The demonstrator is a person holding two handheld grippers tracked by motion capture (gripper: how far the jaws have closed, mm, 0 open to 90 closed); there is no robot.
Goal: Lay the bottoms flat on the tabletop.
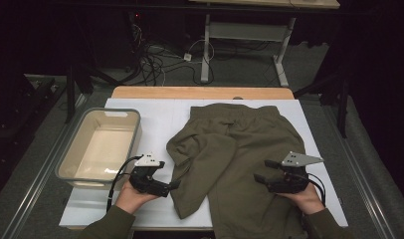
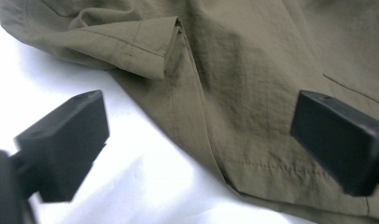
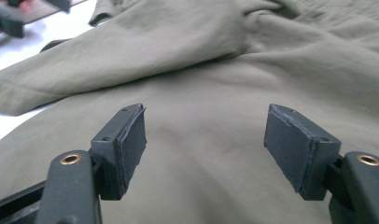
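Note:
An olive-green garment [image 1: 240, 144] lies spread on the white table cover [image 1: 155, 119], with one part folded over at its left. My left gripper [image 1: 169, 181] sits at the garment's front left edge, pointing right. In the left gripper view its jaws stand wide apart [image 2: 197, 112], over the stitched hem [image 2: 271, 170] and the white cover, pressing on nothing. My right gripper [image 1: 264, 171] hovers over the garment's right half, pointing left. The right gripper view shows it open [image 3: 204, 114], low above smooth cloth [image 3: 225, 46], with nothing between the pads.
An empty translucent plastic tub [image 1: 121, 111] stands at the table's left, just behind my left hand. The table's wooden far edge [image 1: 200, 92] lies behind the garment. Cables and desk legs are on the floor beyond. My left gripper [image 3: 10, 18] appears at the top left of the right gripper view.

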